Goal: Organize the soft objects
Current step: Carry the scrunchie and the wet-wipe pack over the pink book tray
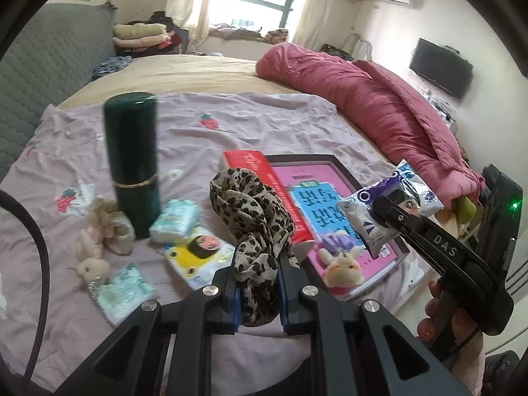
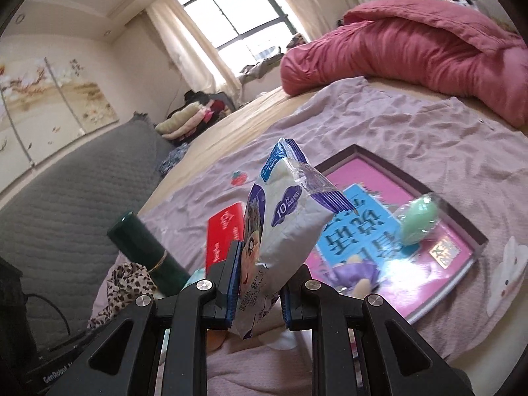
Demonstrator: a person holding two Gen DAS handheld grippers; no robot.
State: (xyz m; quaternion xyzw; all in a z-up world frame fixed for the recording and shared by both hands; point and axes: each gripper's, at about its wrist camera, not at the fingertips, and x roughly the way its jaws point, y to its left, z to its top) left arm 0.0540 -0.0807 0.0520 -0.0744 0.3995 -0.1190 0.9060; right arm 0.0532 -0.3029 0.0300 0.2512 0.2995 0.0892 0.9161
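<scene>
My left gripper (image 1: 257, 280) is shut on a leopard-print scarf (image 1: 254, 211), which hangs bunched above the lilac sheet (image 1: 231, 132). My right gripper (image 2: 257, 283) is shut on a white and purple tissue pack (image 2: 287, 217), lifted off the bed; that pack (image 1: 373, 211) shows at the right of the left wrist view, pinched in the right gripper's fingers (image 1: 396, 217). Several small tissue packs (image 1: 175, 221) and small plush rabbits (image 1: 95, 264) lie on the sheet at the left. Another plush toy (image 1: 343, 267) rests on the pink book (image 1: 330, 211).
A dark green cylinder (image 1: 132, 161) stands upright on the sheet. A red box (image 1: 264, 181) lies beside the framed pink book (image 2: 396, 231), which carries a green egg-shaped item (image 2: 419, 221). A red duvet (image 1: 363, 99) is heaped at the bed's far right. A grey headboard (image 1: 43, 66) is at left.
</scene>
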